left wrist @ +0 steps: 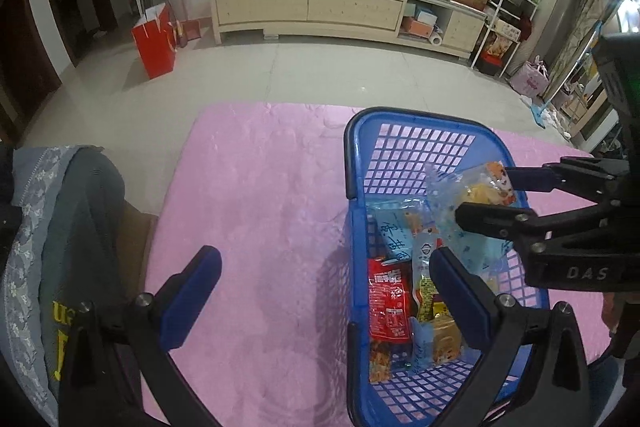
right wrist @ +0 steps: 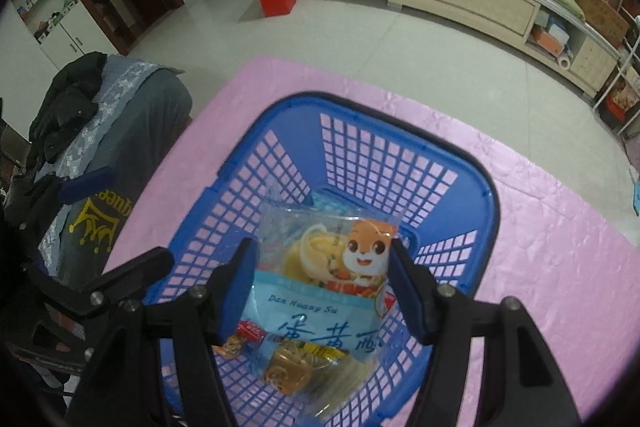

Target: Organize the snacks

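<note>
A blue plastic basket [left wrist: 356,163] stands on the pink tablecloth [left wrist: 256,195]; it also shows in the right wrist view [right wrist: 488,203]. Several snack packets lie in it, among them a red packet [left wrist: 390,301]. My right gripper [right wrist: 324,283] is shut on a light-blue egg-yolk pastry packet [right wrist: 320,275] with a cartoon squirrel and holds it above the basket. From the left wrist view this packet [left wrist: 468,211] hangs between the right gripper's fingers [left wrist: 492,215]. My left gripper [left wrist: 326,275] is open and empty, its right finger over the basket's left wall.
A chair draped with grey clothes [left wrist: 72,227] stands at the table's left edge. Beyond the table lie tiled floor, a red paper bag [left wrist: 154,41], a long cream cabinet [left wrist: 320,7] and cluttered shelves [left wrist: 504,19] at the right.
</note>
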The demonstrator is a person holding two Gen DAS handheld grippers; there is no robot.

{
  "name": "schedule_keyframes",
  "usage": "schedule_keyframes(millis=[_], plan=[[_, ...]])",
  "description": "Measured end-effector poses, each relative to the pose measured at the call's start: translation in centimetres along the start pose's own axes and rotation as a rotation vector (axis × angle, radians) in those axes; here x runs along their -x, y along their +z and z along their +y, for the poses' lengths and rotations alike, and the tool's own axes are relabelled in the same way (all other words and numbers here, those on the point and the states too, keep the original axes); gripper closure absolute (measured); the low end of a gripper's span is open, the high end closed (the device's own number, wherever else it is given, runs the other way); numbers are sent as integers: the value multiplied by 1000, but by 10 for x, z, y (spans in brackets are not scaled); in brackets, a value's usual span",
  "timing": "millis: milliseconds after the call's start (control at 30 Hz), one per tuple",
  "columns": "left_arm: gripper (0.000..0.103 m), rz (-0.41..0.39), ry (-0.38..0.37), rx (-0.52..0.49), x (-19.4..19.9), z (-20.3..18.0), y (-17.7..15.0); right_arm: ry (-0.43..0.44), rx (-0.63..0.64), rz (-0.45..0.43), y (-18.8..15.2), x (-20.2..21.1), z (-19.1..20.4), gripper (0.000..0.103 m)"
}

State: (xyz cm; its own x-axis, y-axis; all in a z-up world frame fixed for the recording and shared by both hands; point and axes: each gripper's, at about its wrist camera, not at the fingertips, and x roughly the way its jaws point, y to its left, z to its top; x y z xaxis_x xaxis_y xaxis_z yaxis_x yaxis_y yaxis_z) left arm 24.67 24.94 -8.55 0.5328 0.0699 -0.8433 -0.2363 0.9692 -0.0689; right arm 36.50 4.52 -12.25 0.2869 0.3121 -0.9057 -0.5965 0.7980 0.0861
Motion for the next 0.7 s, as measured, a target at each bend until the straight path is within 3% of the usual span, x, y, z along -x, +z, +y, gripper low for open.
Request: schedule_keyframes(millis=[267,433,700], plan=[[0,23,-8,2,-11,4,-4,-15,-19,-10,1,-8,-3,30],[0,15,-5,8,-7,8,-6,-52,-31,-59,0,1,-1,7],[0,-59,7,-42,25,-7,-23,-87,-24,-143,-36,47,-3,7]])
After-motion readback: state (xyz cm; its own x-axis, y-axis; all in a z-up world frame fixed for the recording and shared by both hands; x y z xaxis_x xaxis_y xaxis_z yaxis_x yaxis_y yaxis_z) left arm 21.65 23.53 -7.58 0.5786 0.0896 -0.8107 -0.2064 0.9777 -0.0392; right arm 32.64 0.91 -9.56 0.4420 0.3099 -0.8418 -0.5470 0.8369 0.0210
